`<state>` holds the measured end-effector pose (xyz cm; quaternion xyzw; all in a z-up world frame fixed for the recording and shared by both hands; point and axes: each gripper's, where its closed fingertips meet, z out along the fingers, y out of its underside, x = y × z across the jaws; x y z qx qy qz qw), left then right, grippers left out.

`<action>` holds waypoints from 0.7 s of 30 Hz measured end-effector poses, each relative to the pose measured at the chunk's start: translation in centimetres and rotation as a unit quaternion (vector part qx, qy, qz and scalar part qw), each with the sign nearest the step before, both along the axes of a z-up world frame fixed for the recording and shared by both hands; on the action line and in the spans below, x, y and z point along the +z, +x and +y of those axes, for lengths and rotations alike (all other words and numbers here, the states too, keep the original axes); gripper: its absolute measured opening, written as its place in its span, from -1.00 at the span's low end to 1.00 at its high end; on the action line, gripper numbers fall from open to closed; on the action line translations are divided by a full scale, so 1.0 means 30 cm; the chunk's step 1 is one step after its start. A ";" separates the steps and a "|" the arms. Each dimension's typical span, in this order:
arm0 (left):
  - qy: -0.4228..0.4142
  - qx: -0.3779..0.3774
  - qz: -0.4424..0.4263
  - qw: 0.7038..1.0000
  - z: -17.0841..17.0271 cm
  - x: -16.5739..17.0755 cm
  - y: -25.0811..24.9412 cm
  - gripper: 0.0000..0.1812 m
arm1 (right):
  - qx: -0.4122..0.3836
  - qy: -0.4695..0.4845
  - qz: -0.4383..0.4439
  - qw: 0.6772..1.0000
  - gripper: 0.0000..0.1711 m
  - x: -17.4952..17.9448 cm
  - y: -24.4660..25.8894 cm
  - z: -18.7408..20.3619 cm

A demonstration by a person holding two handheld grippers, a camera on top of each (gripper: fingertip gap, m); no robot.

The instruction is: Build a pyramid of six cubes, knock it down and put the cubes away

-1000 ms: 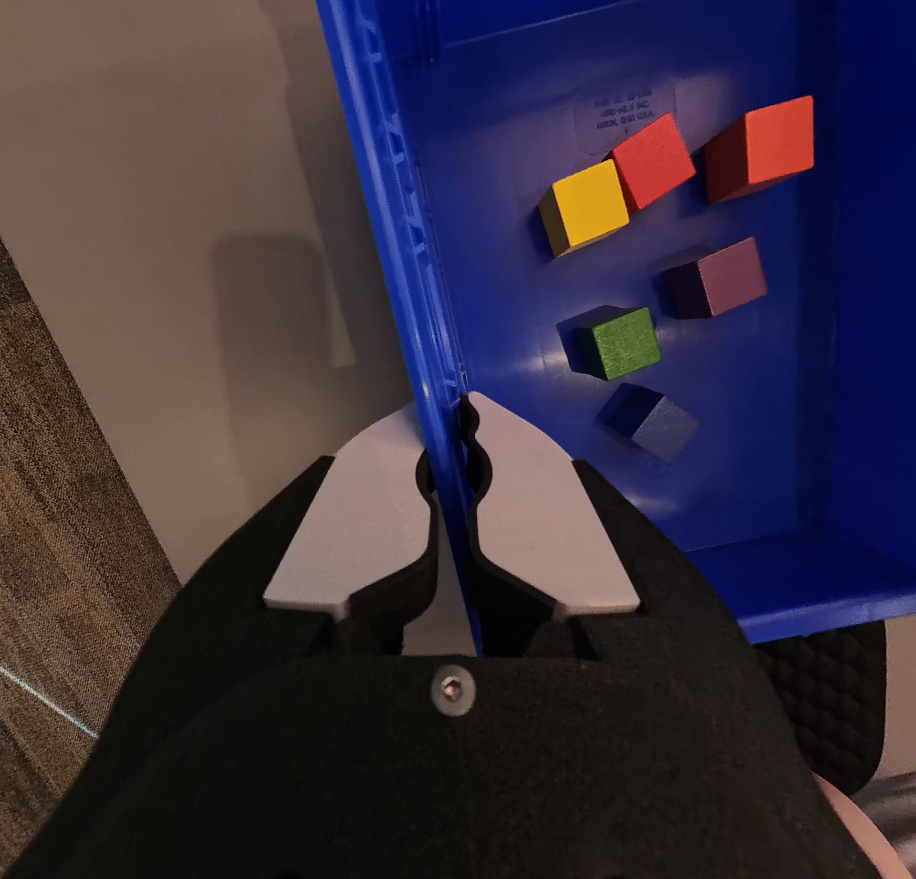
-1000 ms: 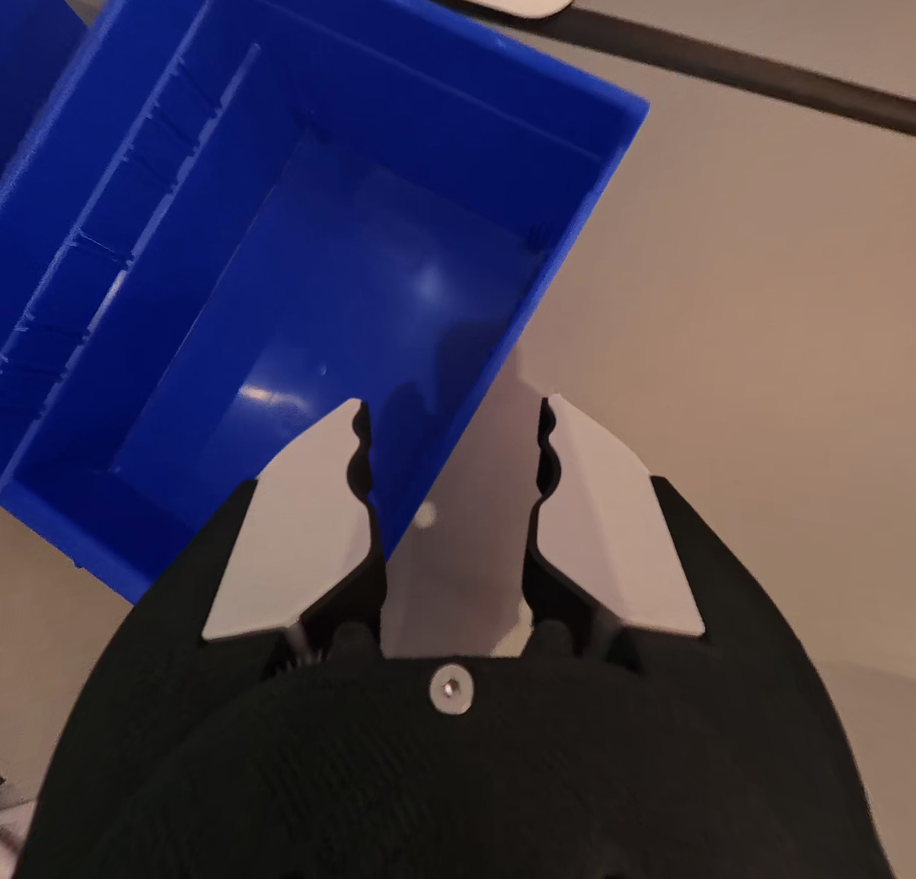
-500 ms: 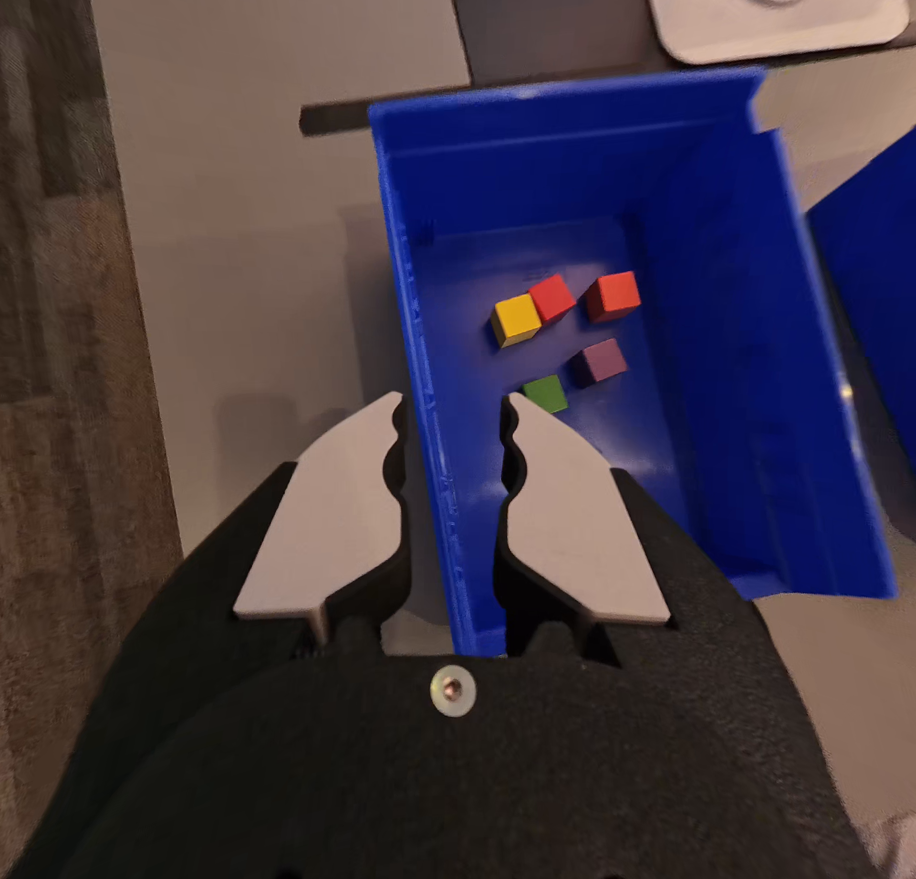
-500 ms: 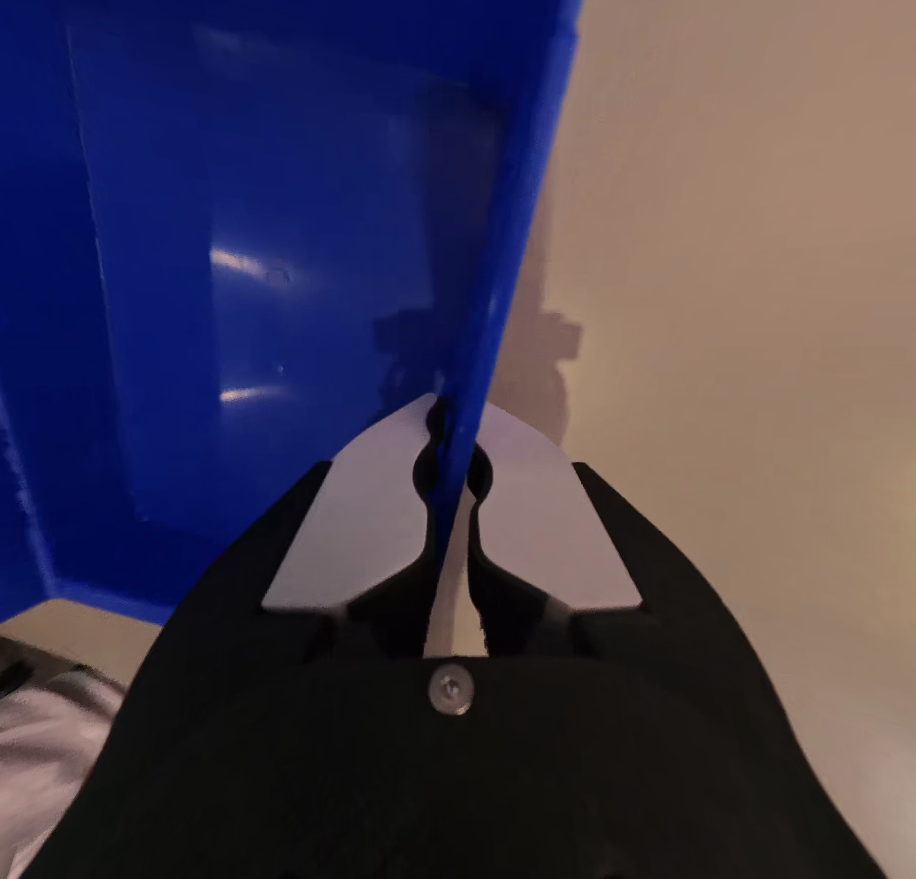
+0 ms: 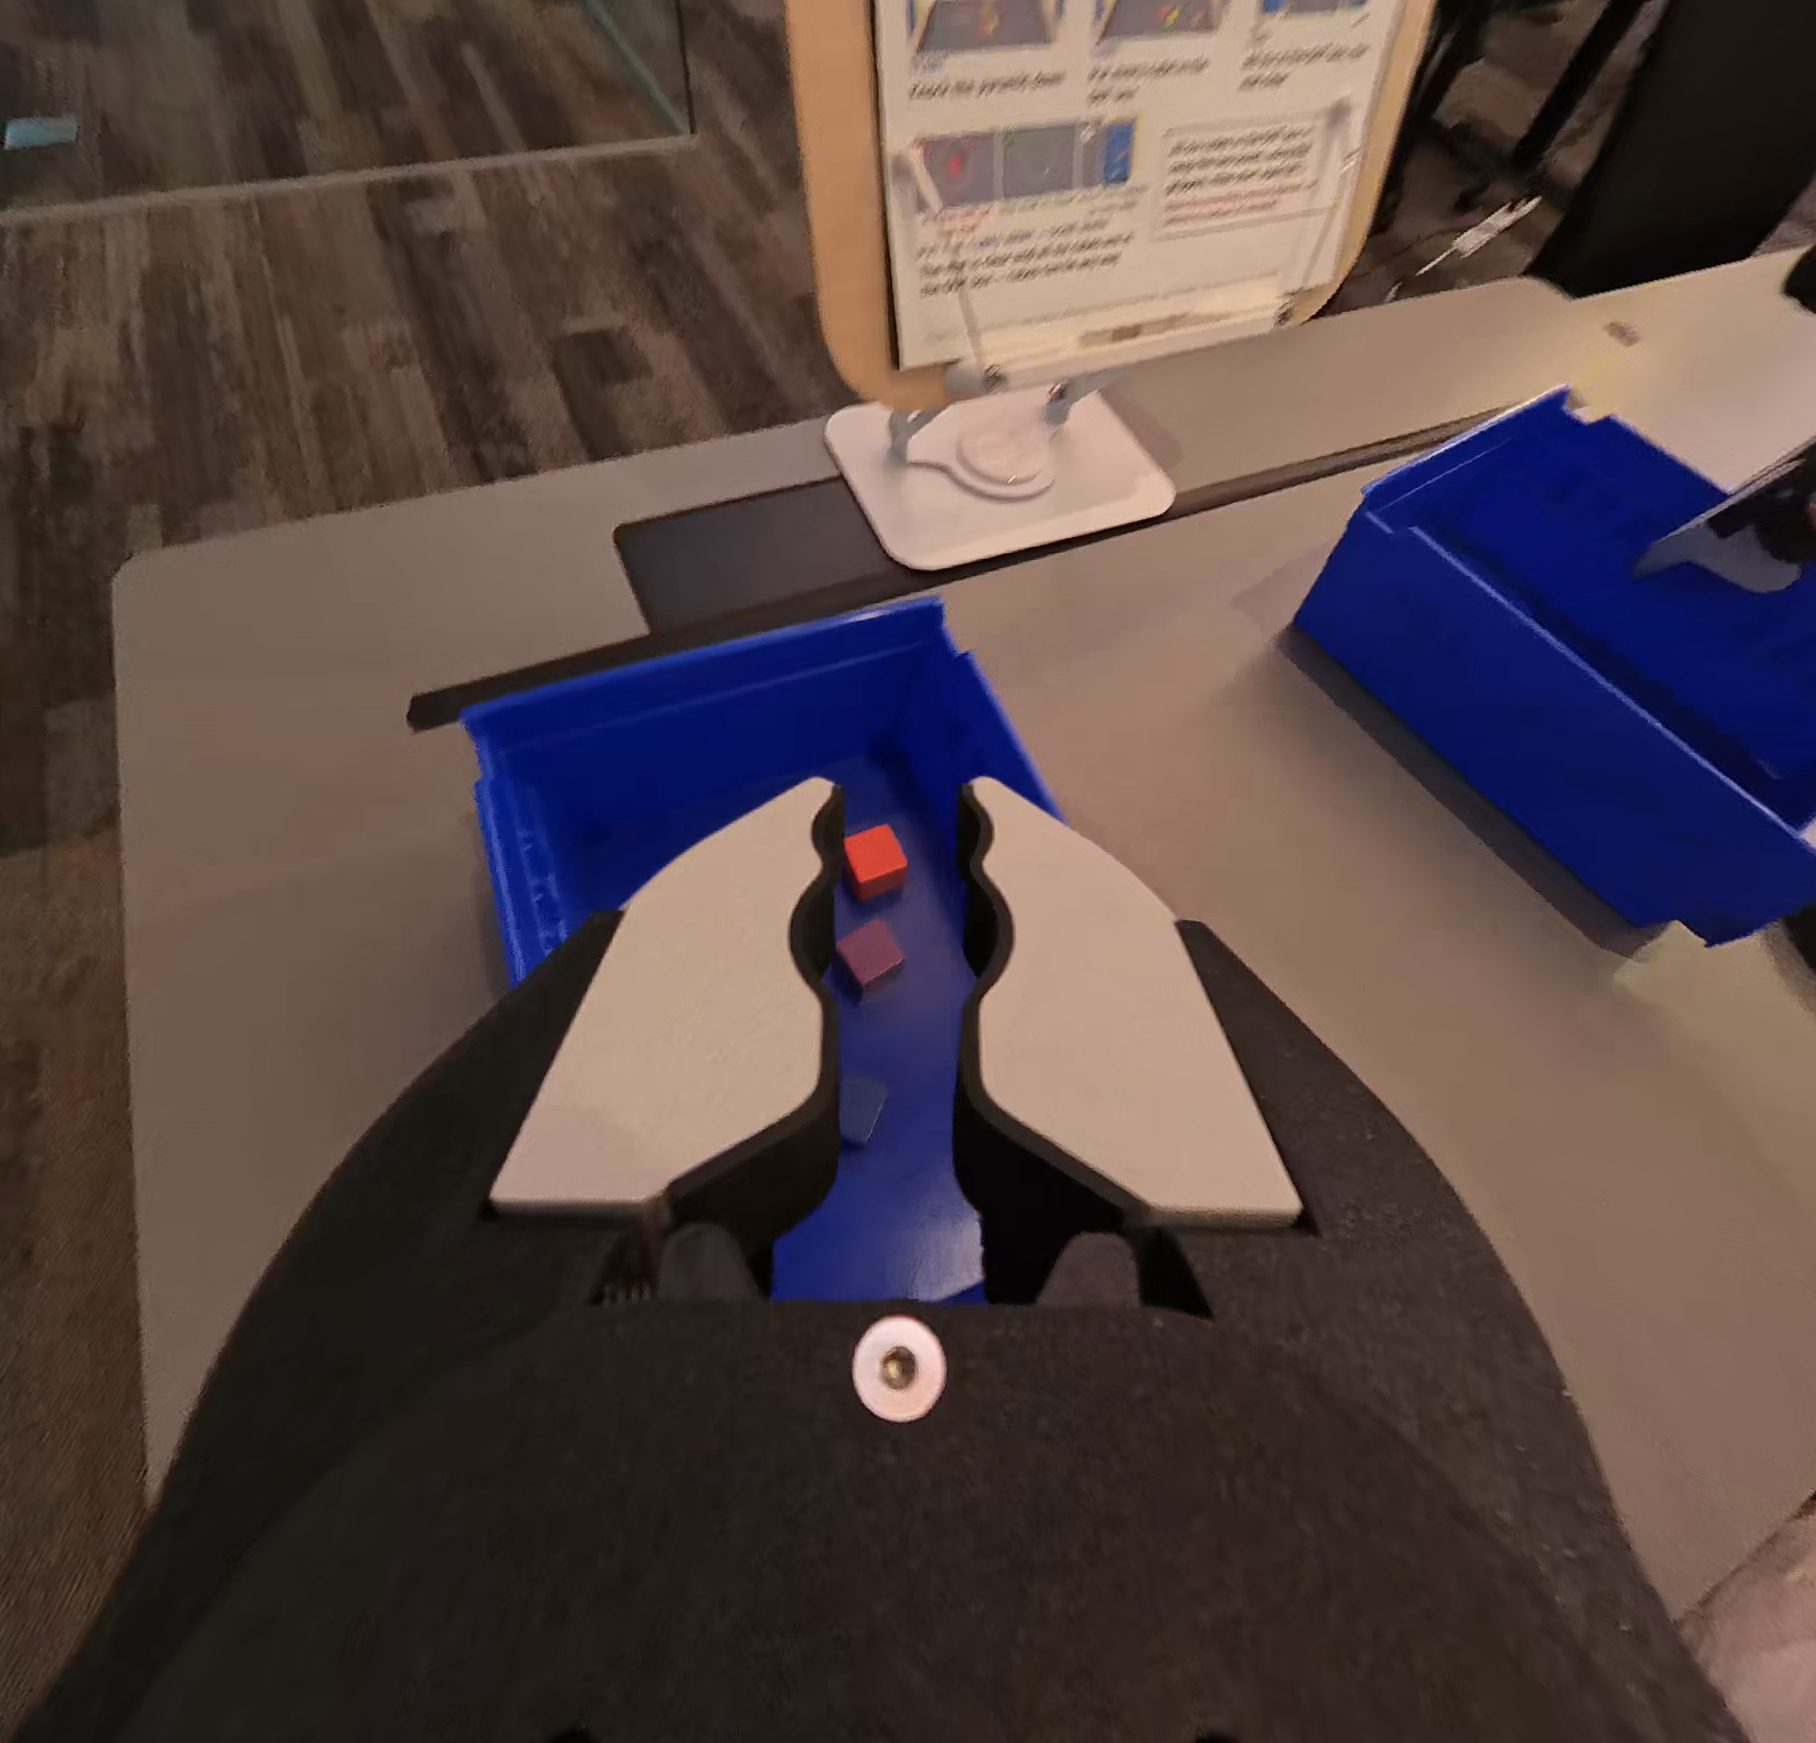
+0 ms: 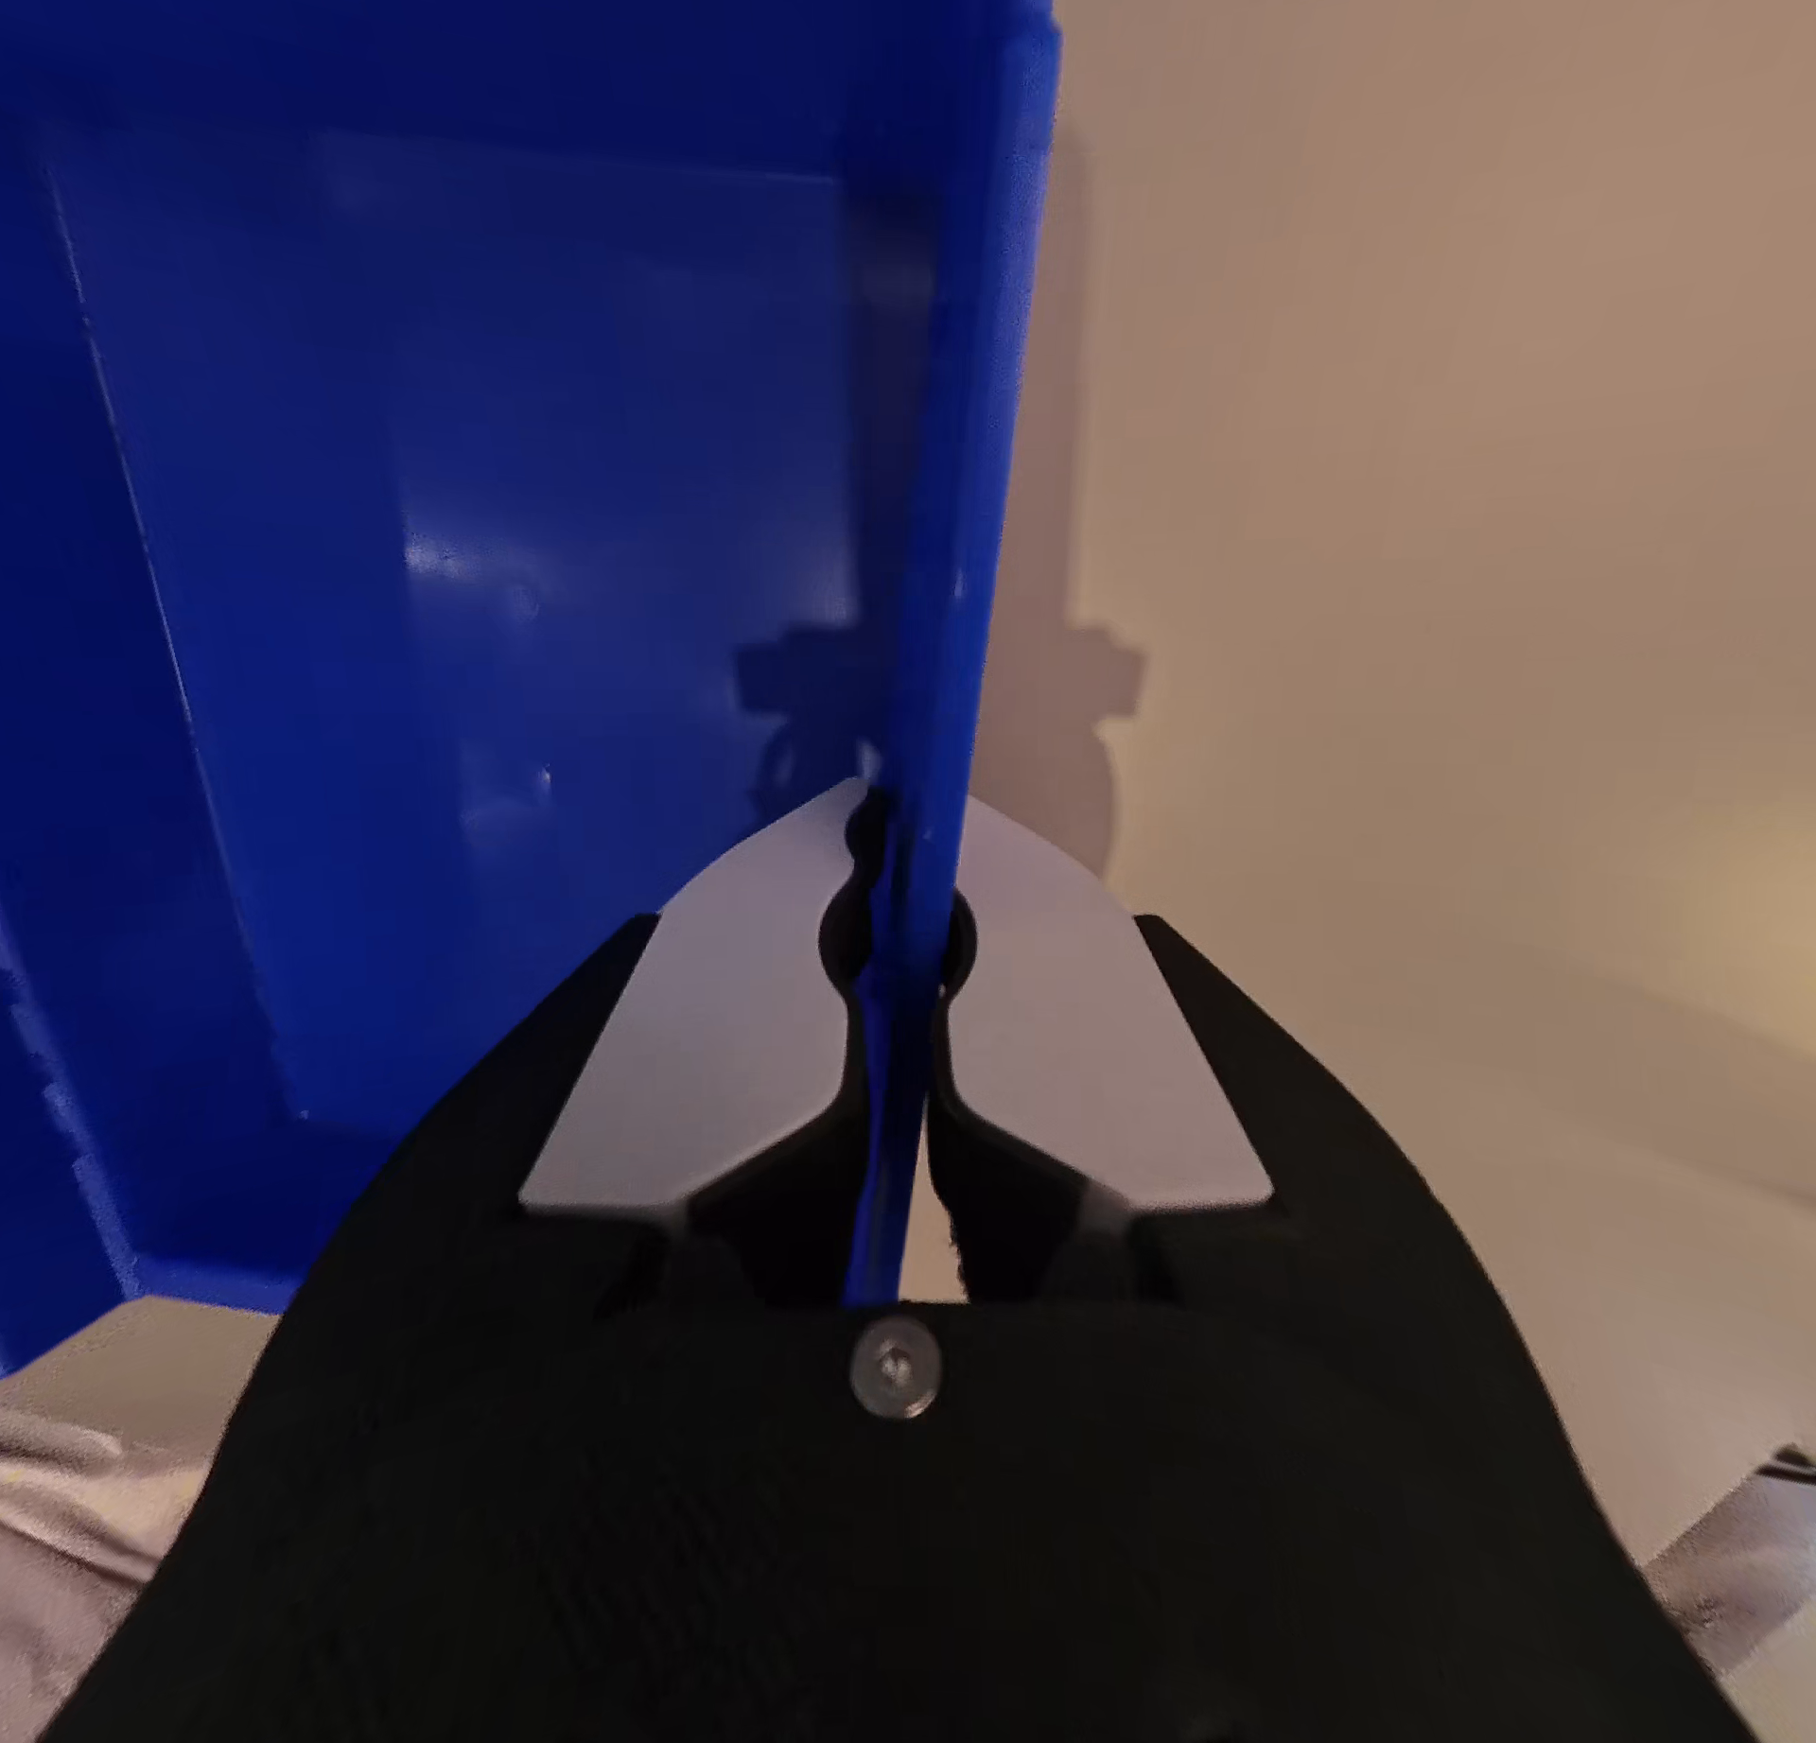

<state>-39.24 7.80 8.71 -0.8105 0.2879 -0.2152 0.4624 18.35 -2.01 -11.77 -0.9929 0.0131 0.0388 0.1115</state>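
Left gripper (image 5: pixel 899 802) open above the cube bin (image 5: pixel 688 713) by the tabletop's (image 5: pixel 295 713) far left edge, orange cube (image 5: pixel 874 859), purple cube (image 5: pixel 870 951) and blue cube (image 5: pixel 862 1106) showing between its fingers, right gripper (image 6: pixel 904 802) squeezed tight on the other blue bin's (image 6: pixel 968 517) right wall

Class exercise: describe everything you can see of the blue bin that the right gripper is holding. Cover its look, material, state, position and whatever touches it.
The bin is deep blue, glossy, apparently moulded plastic: a rectangular open-topped box with a flat floor and thin upright walls, one inner side ribbed. Its inside shows no cubes, only glints of light and a shadow. The right gripper is shut on its right wall, one finger inside and one outside. In the left wrist view it sits at the right of the grey table, apart from the other bin.
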 end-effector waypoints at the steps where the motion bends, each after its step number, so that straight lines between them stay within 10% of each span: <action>1: 0.008 -0.007 -0.012 1.000 -0.006 0.019 0.013 -0.77 | -0.011 0.004 0.004 1.000 -0.90 0.000 0.044 -0.015; 15: 0.072 -0.120 -0.127 0.982 -0.102 0.172 0.173 -0.70 | -0.050 0.041 0.039 0.997 -0.91 -0.001 0.293 -0.110; 21: 0.148 -0.151 -0.147 0.966 -0.145 0.239 0.214 -0.49 | -0.032 0.142 -0.147 0.978 -0.52 0.153 0.384 -0.090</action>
